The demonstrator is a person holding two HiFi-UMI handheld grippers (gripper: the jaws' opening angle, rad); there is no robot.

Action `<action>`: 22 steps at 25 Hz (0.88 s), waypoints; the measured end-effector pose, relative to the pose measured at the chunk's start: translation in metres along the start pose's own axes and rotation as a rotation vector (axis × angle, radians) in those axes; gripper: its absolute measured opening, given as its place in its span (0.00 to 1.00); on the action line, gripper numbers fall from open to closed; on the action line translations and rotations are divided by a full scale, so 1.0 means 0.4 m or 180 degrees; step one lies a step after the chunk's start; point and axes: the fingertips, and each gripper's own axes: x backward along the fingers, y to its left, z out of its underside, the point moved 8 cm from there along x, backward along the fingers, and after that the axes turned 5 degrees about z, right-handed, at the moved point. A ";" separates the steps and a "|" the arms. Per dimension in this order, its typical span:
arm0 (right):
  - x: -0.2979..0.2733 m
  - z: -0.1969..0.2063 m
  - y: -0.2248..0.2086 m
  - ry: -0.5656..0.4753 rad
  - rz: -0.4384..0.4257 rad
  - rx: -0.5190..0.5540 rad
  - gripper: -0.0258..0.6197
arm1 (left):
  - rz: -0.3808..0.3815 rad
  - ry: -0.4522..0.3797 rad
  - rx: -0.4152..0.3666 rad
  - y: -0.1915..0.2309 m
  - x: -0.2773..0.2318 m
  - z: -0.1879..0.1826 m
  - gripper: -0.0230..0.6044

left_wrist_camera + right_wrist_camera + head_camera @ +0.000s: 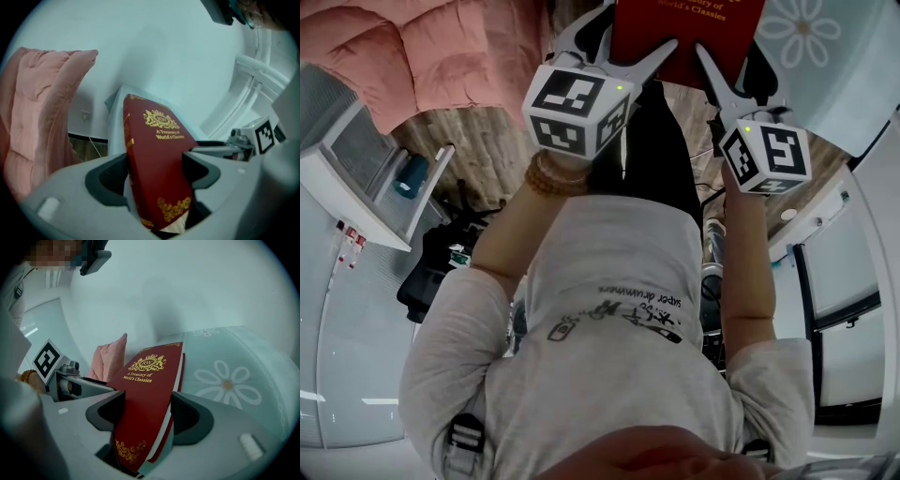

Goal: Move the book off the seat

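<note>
A dark red hardback book (689,28) with gold lettering is at the top edge of the head view, partly cut off. My left gripper (628,33) is shut on its left part and my right gripper (733,58) on its right part. In the left gripper view the book (157,136) stands on edge between the jaws of the left gripper (157,176). In the right gripper view the book (150,376) leans left in the right gripper (150,413). A pale seat cushion with a flower print (225,380) lies behind it; contact is hidden.
A pink quilted cushion (412,47) lies left of the book, and also shows as a pink cushion (33,117) in the left gripper view. The flower-print cushion (825,56) is to the right. A person's grey shirt (609,347) fills the lower middle. A white shelf unit (366,178) stands at the left.
</note>
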 end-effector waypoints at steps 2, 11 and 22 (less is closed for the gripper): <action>-0.002 0.004 -0.002 0.0003 -0.0008 0.0003 0.52 | -0.0015 -0.0013 -0.0017 -0.001 -0.001 0.003 0.61; -0.004 0.013 -0.007 -0.0008 -0.0002 -0.0005 0.53 | -0.0023 -0.0017 -0.0034 0.002 -0.004 0.012 0.63; 0.123 -0.128 0.055 -0.0257 0.0140 0.0403 0.49 | 0.0074 -0.0120 -0.0271 -0.074 0.136 -0.076 0.64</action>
